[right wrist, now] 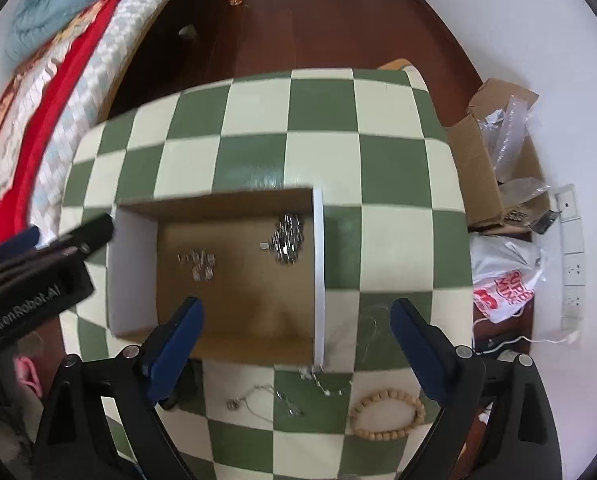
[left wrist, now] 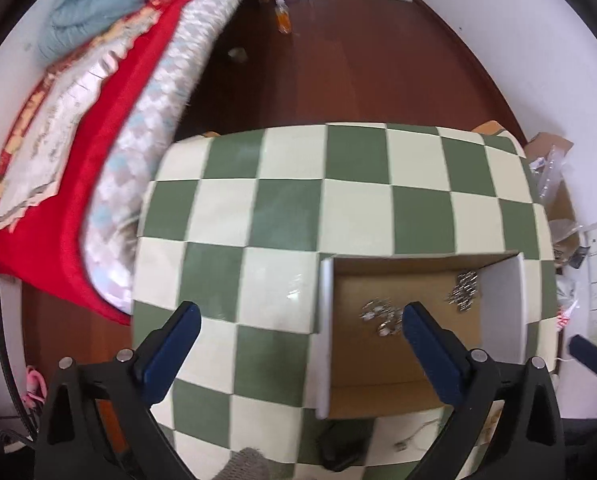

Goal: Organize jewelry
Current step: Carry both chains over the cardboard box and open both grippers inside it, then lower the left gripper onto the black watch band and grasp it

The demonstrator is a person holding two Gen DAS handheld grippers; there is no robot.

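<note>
An open cardboard box (left wrist: pixel 398 392) (right wrist: pixel 234 320) with white side walls sits on the green-and-cream checkered table (left wrist: pixel 290 208) (right wrist: pixel 394 240). Two piles of silver jewelry (right wrist: pixel 287 239) (right wrist: pixel 200 265) lie inside it, also in the left wrist view (left wrist: pixel 464 286) (left wrist: pixel 380 314). A wooden bead bracelet (right wrist: pixel 388 414) and thin silver chains (right wrist: pixel 274 398) lie on the table in front of the box. My left gripper (left wrist: pixel 298 340) is open and empty over the box's left side. My right gripper (right wrist: pixel 296 336) is open and empty above the box's front edge. The left gripper's body (right wrist: pixel 34 280) shows in the right view.
A bed with a red cover (left wrist: pixel 78 120) stands to the left. A cardboard carton with plastic wrap (right wrist: pixel 498 148) and a white bag (right wrist: pixel 506 280) lie on the floor at right. A small orange bottle (left wrist: pixel 283 16) stands on the wood floor.
</note>
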